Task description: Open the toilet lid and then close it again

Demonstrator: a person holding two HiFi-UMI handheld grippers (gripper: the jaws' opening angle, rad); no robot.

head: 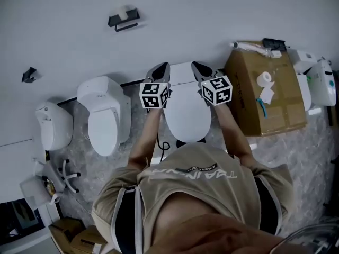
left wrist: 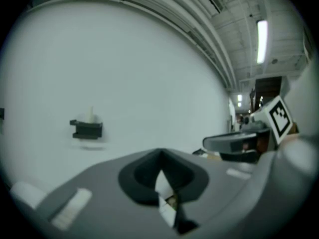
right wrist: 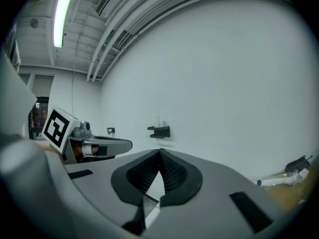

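Head view, looking steeply down. A person in a tan shirt stands facing a white wall. The toilet [head: 186, 121] sits in the middle of the frame, its white toilet lid [head: 185, 107] lying flat and shut. The left gripper [head: 159, 69] and right gripper [head: 200, 69] hover side by side over the back end of the lid, tips pointing to the wall. Each gripper's jaws are drawn together to a point. A second toilet [head: 106, 115] stands left of centre and a third fixture [head: 53, 127] is further left. A cardboard box [head: 267, 97] is at the right, with a paper roll [head: 264, 79] on top. A black wall holder [head: 123, 19] is at the upper left.

Left gripper view. The left gripper [left wrist: 160, 152] fills the lower frame, jaws pressed tip to tip with nothing between them. The wall holder [left wrist: 87, 128] is at the left and the right gripper [left wrist: 234, 144] at the right edge.

Right gripper view. The right gripper [right wrist: 160, 151] also has its jaws closed together on nothing. The left gripper [right wrist: 99, 147] shows at the left, the wall holder [right wrist: 159, 131] at centre, and the box [right wrist: 294, 193] at the lower right.
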